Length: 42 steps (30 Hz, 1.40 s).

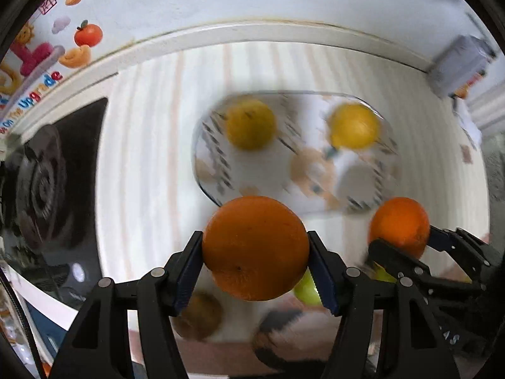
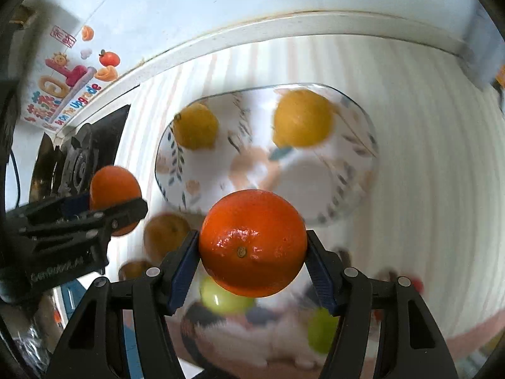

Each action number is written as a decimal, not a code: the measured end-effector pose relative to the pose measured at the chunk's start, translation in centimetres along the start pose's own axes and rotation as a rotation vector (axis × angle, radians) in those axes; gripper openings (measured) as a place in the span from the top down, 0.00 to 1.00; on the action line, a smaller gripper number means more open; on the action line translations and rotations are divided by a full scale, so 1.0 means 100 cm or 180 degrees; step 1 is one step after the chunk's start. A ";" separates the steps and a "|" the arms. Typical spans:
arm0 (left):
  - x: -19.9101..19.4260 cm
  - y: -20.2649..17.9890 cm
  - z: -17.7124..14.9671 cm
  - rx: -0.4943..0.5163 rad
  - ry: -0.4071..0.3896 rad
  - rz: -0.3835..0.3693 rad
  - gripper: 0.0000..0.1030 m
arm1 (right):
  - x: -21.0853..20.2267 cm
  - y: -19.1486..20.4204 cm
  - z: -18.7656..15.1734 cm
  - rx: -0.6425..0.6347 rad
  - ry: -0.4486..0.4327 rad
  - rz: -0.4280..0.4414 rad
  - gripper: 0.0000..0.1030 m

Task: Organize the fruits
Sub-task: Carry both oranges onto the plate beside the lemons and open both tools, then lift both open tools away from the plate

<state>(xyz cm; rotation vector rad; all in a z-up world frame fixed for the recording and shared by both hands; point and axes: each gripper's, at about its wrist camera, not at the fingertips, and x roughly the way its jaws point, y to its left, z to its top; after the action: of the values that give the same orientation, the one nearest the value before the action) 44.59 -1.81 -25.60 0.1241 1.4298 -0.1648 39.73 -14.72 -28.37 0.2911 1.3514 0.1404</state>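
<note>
Between each tool's jaws, 1 clamped orange: left tool [image 1: 255,249], right tool [image 2: 252,243], plate [image 2: 356,202] beyond.

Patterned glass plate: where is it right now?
The patterned glass plate lies centre on the striped cloth, beyond both held oranges, carrying two yellow fruits.

Both wrist views share plate [image 1: 221,195]

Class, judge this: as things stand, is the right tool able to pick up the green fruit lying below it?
Probably not yet. The right tool is already shut on an orange, which fills its jaws above the green fruit; it would need to set the orange down first.
</note>
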 end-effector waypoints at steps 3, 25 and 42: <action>0.021 0.011 0.029 -0.0016 0.0115 0.0130 0.41 | 0.027 0.009 0.025 -0.0102 0.0122 -0.0006 0.35; 0.101 0.040 0.068 -0.0504 0.0726 -0.0280 0.39 | 0.096 0.029 0.062 -0.0195 0.0710 0.0175 0.13; 0.036 0.028 0.018 -0.0478 0.0193 0.0144 0.15 | 0.017 -0.011 0.023 -0.0084 0.0295 -0.0564 0.09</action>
<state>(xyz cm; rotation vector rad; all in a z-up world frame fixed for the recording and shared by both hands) 47.30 0.43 -28.99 0.0382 1.4932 -0.0164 42.26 -15.58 -29.86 0.1430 1.4595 0.0235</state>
